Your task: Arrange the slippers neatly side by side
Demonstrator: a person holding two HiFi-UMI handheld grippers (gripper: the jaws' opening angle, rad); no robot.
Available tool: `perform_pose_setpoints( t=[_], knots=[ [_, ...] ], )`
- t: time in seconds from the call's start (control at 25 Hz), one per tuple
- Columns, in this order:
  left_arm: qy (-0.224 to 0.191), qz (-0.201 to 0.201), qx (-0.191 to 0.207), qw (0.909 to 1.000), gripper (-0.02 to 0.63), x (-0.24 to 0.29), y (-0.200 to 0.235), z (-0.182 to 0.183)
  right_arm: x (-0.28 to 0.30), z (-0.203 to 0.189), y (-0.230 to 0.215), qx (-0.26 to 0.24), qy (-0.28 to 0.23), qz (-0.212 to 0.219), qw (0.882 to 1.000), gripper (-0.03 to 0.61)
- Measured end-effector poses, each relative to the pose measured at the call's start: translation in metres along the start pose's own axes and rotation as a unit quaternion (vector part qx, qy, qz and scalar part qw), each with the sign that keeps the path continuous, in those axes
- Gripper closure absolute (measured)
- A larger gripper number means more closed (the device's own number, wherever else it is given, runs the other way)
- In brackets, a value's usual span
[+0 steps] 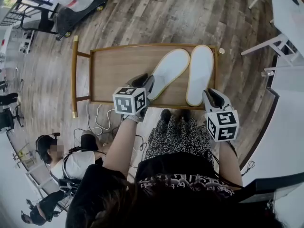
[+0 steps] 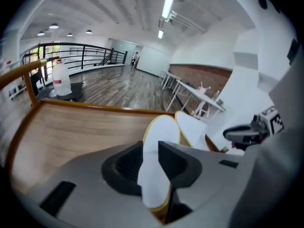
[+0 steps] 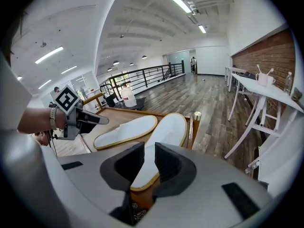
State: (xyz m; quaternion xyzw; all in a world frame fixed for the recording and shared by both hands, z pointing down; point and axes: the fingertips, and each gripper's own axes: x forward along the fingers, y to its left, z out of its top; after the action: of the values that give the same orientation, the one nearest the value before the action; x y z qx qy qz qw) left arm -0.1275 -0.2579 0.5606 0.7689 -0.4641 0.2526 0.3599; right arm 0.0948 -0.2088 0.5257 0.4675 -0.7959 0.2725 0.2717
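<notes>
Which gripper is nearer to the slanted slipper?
Left. The left gripper has the slanted slipper between its jaws; the right gripper is at the straight slipper, beside it.

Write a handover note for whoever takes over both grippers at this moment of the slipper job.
Left claw: shut on the heel of the left white flat slipper with yellow trim.
Right claw: open, poised over the heel of the right matching slipper, no grip visible.
Both slippers are on the rimmed wooden tray table, toes close together, heels splayed apart; the left one is angled.
Done: the right slipper sits roughly straight.
Left: probably swing the left heel in until the pair is parallel, then release.
</notes>
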Motion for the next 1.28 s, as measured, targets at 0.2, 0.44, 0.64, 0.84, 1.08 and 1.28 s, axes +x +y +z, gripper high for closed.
perform_pose_setpoints(
  t=[0.2,0.44,0.64,0.84,1.08,1.28],
  knots=[
    [0.09,0.043,0.045,0.994,0.515,-0.009,0.031,-0.046,0.004,-0.001,0.011,-0.01,0.001,0.01,1.0,0.509],
    [0.11,-0.021,-0.025,0.9934,0.515,0.012,0.0,-0.069,0.002,-0.001,0.017,-0.02,0.001,0.012,1.0,0.511],
    [0.083,-0.039,-0.014,0.9957,0.515,0.012,-0.025,-0.056,0.001,-0.003,0.013,-0.019,0.003,0.007,1.0,0.511],
    [0.085,-0.03,-0.021,0.9957,0.515,0.021,-0.011,-0.054,0.001,-0.004,0.014,-0.018,0.0,0.007,1.0,0.511],
    [0.128,-0.105,0.0,0.9861,0.515,0.03,-0.057,-0.071,0.001,-0.005,0.02,-0.021,0.002,0.01,1.0,0.511],
    [0.108,-0.127,0.001,0.986,0.515,0.026,-0.077,-0.059,0.002,-0.007,0.016,-0.018,0.002,0.007,1.0,0.511]
  ],
)
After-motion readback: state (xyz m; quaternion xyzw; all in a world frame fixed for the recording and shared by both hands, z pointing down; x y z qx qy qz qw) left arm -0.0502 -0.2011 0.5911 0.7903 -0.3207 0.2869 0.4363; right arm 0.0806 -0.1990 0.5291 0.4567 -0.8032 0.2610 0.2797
